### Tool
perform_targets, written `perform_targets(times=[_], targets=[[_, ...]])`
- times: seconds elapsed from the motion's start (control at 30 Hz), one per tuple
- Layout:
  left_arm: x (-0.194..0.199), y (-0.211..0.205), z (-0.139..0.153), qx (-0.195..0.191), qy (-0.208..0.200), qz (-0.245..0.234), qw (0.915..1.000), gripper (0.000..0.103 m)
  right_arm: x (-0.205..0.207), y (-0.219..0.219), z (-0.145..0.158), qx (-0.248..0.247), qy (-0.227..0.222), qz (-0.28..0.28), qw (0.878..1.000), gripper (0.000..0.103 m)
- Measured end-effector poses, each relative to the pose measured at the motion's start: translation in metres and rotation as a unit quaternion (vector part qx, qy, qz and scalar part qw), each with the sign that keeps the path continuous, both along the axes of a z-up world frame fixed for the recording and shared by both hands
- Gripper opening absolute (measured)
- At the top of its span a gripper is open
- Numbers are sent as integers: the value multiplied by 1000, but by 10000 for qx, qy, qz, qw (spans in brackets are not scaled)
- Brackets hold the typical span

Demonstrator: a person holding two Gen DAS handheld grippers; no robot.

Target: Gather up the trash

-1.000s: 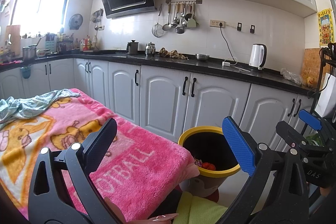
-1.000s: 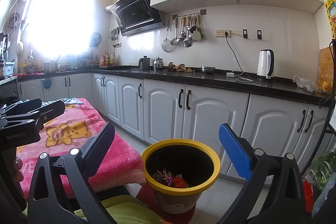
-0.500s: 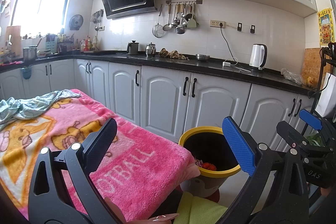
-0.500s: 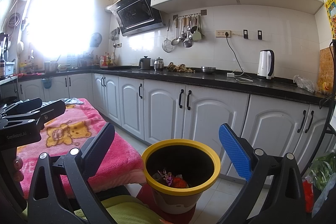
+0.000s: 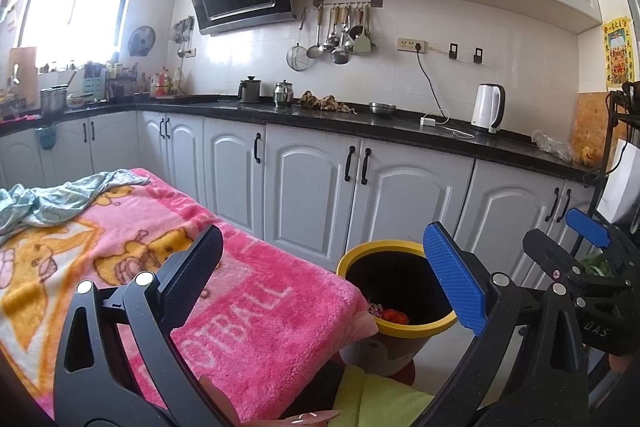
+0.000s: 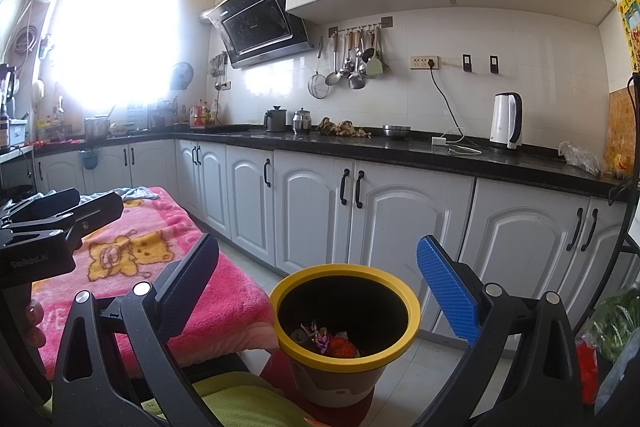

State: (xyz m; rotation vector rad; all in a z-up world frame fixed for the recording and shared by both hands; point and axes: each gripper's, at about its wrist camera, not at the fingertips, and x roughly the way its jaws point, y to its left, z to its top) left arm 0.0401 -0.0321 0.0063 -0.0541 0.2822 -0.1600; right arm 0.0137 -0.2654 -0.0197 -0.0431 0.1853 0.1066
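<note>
A yellow-rimmed bin (image 6: 346, 311) stands on the floor by the table's end, with red and purple scraps (image 6: 328, 341) at its bottom. My right gripper (image 6: 318, 283) hovers above it, open and holding nothing. In the left wrist view the same bin (image 5: 396, 291) shows past the pink blanket (image 5: 160, 267). My left gripper (image 5: 324, 267) is open and empty over the blanket's corner. The right gripper (image 5: 588, 239) also appears at that view's right edge, and the left gripper (image 6: 60, 211) at the right wrist view's left edge.
White lower cabinets (image 6: 400, 219) run behind the bin under a black counter (image 6: 440, 155) with a kettle (image 6: 506, 121). A pale green cloth (image 5: 48, 199) lies on the blanket's far end. Bags (image 6: 612, 319) sit on the floor at the right.
</note>
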Motion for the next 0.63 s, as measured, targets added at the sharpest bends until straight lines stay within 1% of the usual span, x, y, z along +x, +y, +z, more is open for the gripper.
perform_targets(times=[0.1, 0.2, 0.27, 0.33, 0.43, 0.47, 0.5, 0.53, 0.57, 0.6, 0.63], targets=[[1, 1, 1, -34, 52, -34, 10000, 92, 1, 0, -1, -1, 29, 24, 10000, 97], [2, 4, 1, -48, 45, 13, 10000, 92, 5, 1, -1, -10, 99, 59, 9999, 97], [2, 8, 0, -116, 111, 65, 9999, 92, 9, 4, 1, -28, 117, 125, 9998, 97], [5, 21, 0, -267, 279, 218, 9990, 92, 15, 13, 5, -99, 114, 309, 9994, 97], [7, 66, 0, -610, 597, 738, 9936, 92, 36, 46, 15, -195, 350, 903, 9951, 97], [4, 96, -1, -720, 700, 1097, 9889, 92, 46, 68, 19, -239, 501, 1253, 9906, 97], [-1, 117, -3, -733, 741, 1439, 9841, 92, 55, 94, 22, -316, 668, 1617, 9841, 97], [-6, 146, -5, -737, 808, 1874, 9762, 92, 61, 115, 23, -337, 774, 1898, 9782, 97], [-12, 175, -8, -762, 876, 2299, 9663, 92, 69, 152, 23, -362, 957, 2402, 9653, 97], [-23, 213, -14, -761, 1016, 2938, 9474, 92, 74, 183, 21, -418, 1118, 2761, 9537, 97], [-34, 245, -21, -761, 1171, 3438, 9286, 92, 77, 217, 18, -488, 1324, 3112, 9398, 97]])
